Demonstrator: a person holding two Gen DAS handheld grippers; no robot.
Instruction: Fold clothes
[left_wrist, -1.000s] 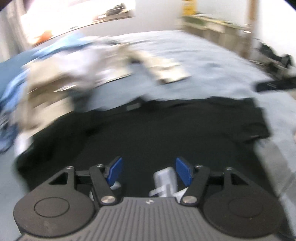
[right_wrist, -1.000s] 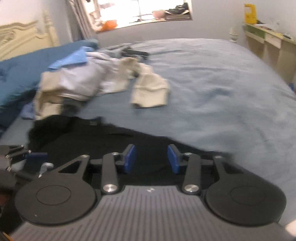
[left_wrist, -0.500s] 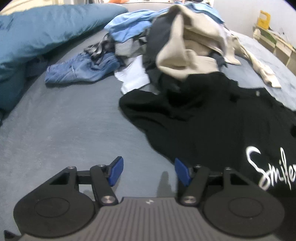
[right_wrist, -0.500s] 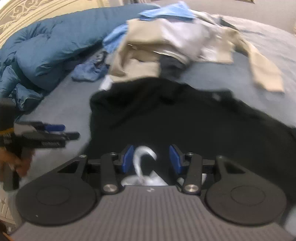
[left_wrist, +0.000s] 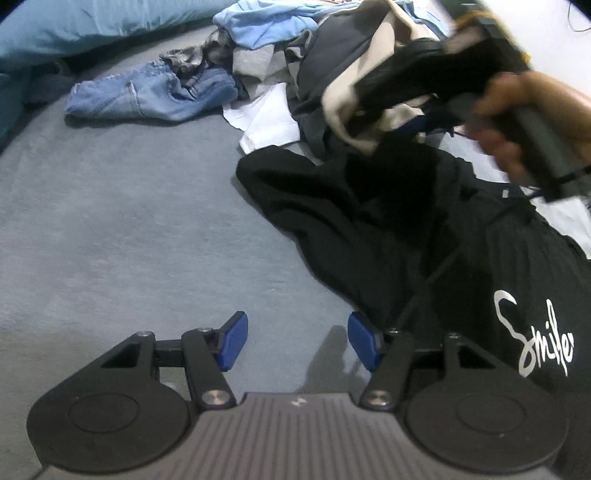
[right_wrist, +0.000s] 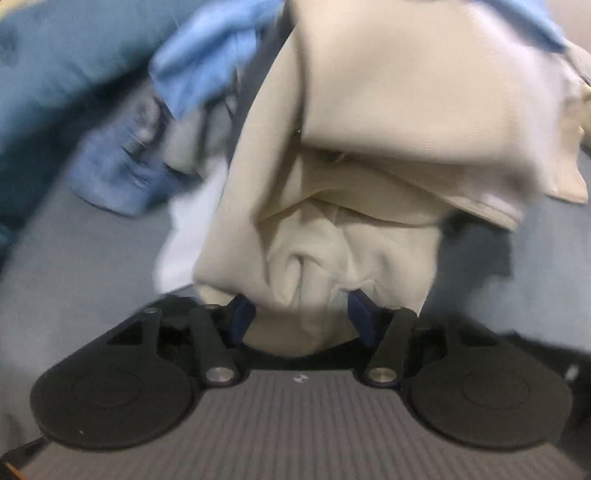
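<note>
Dim, even light; right wrist view motion-blurred, fisheye edges bent, corners dark

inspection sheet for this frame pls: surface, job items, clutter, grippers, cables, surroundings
Surface: grey bedspread, bare in front of the left gripper.
Job's things: black T-shirt with white lettering, spread out and rumpled; beige garment on the pile.
Clutter: heap of clothes; jeans; white cloth.
Grippers: left gripper open, nothing between its pads; right gripper opening, beige fabric bunched between its pads; hand holds it.
Cables: nothing seen.
Surroundings: blue duvet behind.
</note>
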